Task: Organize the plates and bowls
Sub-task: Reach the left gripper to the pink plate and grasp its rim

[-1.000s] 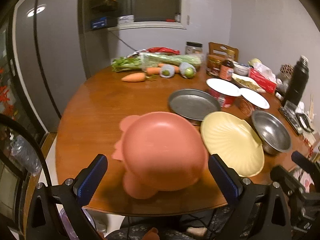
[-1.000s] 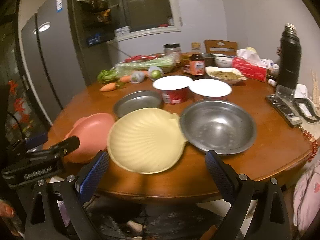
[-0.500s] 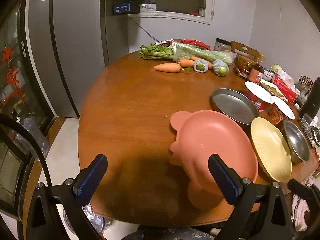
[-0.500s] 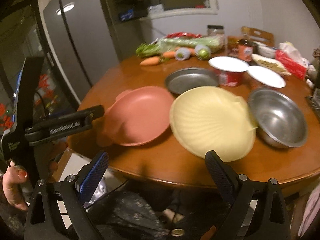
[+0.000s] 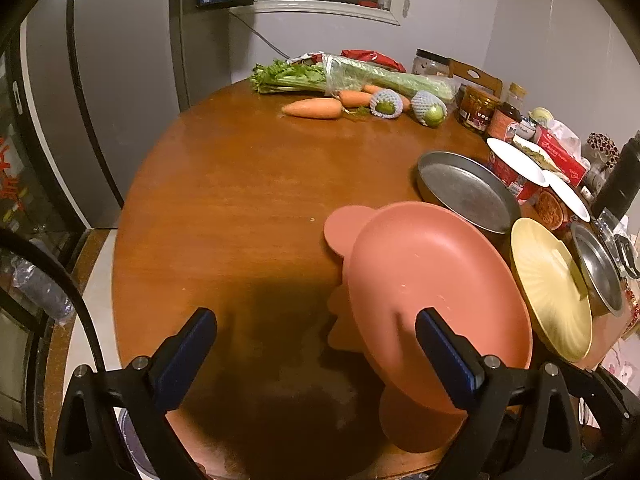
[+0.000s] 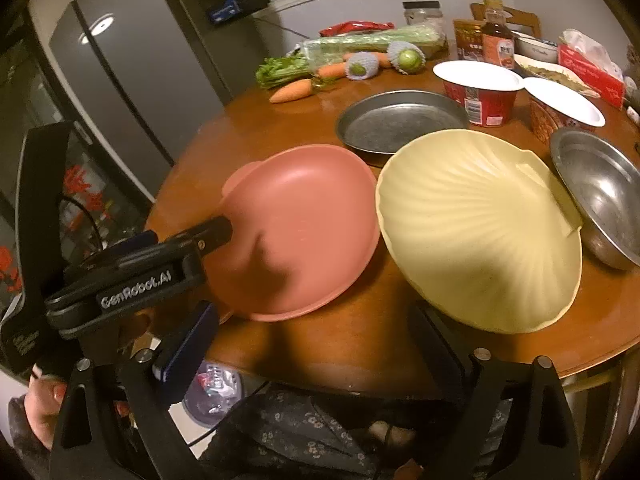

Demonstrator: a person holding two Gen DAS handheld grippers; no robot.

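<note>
A pink plate (image 5: 432, 288) with ear-shaped tabs lies near the front edge of the round wooden table (image 5: 240, 208). A yellow shell-shaped plate (image 6: 480, 232) lies to its right, then a steel bowl (image 6: 604, 200); a flat metal pan (image 6: 400, 120) sits behind them. My left gripper (image 5: 316, 344) is open, its right finger over the pink plate's near rim and its left finger over bare wood. My right gripper (image 6: 312, 340) hangs at the table's front edge with its jaws wide and closing. The pink plate's near rim shows between its fingers, untouched by the pads.
Carrots (image 5: 312, 108), celery and netted fruit lie at the table's far side. Two lidded red cups (image 6: 480, 92), jars, a tissue box and a black flask (image 5: 624, 176) crowd the right. A fridge (image 5: 100, 100) stands left. A hand (image 6: 44, 408) holds the left gripper.
Both grippers have swung left and dropped toward the table's front edge. The pink plate has slid from the middle of the left wrist view to under the right finger.
</note>
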